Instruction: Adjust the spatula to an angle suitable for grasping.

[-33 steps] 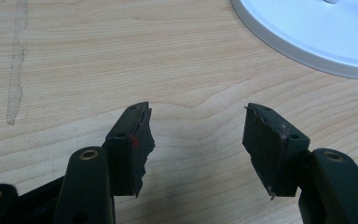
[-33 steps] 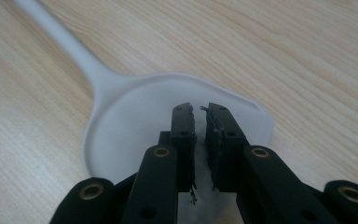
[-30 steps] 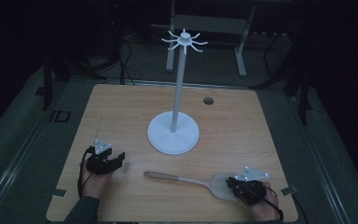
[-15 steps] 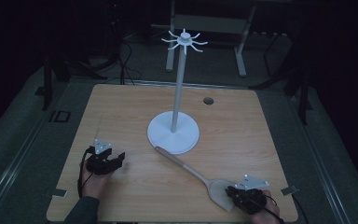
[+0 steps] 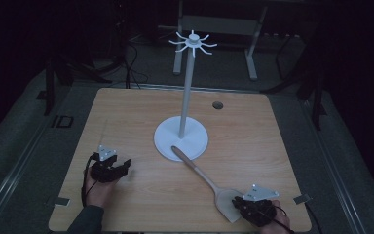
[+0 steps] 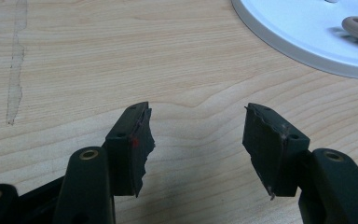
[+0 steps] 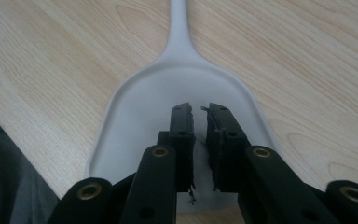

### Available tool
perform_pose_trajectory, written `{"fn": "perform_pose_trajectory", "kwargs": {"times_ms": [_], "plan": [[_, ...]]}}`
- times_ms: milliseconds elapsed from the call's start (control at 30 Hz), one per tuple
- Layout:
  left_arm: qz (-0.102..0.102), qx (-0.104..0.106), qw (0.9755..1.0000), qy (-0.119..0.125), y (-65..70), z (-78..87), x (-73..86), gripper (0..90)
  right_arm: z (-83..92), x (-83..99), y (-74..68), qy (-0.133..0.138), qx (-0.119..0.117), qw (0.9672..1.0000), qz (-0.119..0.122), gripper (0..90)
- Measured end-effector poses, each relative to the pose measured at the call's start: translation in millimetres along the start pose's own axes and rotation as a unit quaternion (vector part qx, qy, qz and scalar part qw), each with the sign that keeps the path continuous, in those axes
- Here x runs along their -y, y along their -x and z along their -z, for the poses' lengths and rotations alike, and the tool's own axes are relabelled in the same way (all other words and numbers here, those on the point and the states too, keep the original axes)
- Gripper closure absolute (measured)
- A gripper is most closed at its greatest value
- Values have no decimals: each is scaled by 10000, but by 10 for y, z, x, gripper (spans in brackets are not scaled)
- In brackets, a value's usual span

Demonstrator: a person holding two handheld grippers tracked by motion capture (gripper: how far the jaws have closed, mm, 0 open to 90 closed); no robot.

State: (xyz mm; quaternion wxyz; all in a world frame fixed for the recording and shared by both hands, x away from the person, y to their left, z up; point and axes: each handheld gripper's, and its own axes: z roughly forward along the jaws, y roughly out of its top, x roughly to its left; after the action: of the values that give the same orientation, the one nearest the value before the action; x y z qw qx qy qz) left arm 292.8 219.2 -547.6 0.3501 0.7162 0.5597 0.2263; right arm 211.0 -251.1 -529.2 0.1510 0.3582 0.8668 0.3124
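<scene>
Hovering clenched over the spatula [image 7: 177,93], right gripper [image 7: 199,116]; left gripper [image 6: 198,135] released.

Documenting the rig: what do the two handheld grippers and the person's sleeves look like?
Both grippers, left and right, are black, each topped by a grey three-cornered plate, with black cables trailing. Jaw arms show brass-coloured rivets; the pads are black with ragged edges. A dark grey-green sleeve shows on the left forearm.

spatula [image 5: 209,183] | pale, flat on table | diagonal, handle tip on stand base [image 5: 195,146]
</scene>
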Motion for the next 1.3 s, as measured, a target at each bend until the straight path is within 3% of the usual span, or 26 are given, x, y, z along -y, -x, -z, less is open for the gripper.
{"fn": "perform_pose_trajectory", "kwargs": {"times_ms": [533, 867, 1067, 1300], "plan": [[15, 2, 10000, 5, -5, 0, 0, 420, -13, -538, 12, 403, 153, 9988, 235, 732], [24, 4, 10000, 15, -9, -2, 0, 420, -20, -902, 17, 282, 483, 9977, 392, 709], [40, 12, 10000, 18, -17, -17, -3, 419, -57, -1028, 20, 278, 488, 9976, 394, 702], [19, 13, 10000, 16, -20, -10, -6, 418, -96, -1126, -12, 219, 531, 9977, 374, 633]]}}
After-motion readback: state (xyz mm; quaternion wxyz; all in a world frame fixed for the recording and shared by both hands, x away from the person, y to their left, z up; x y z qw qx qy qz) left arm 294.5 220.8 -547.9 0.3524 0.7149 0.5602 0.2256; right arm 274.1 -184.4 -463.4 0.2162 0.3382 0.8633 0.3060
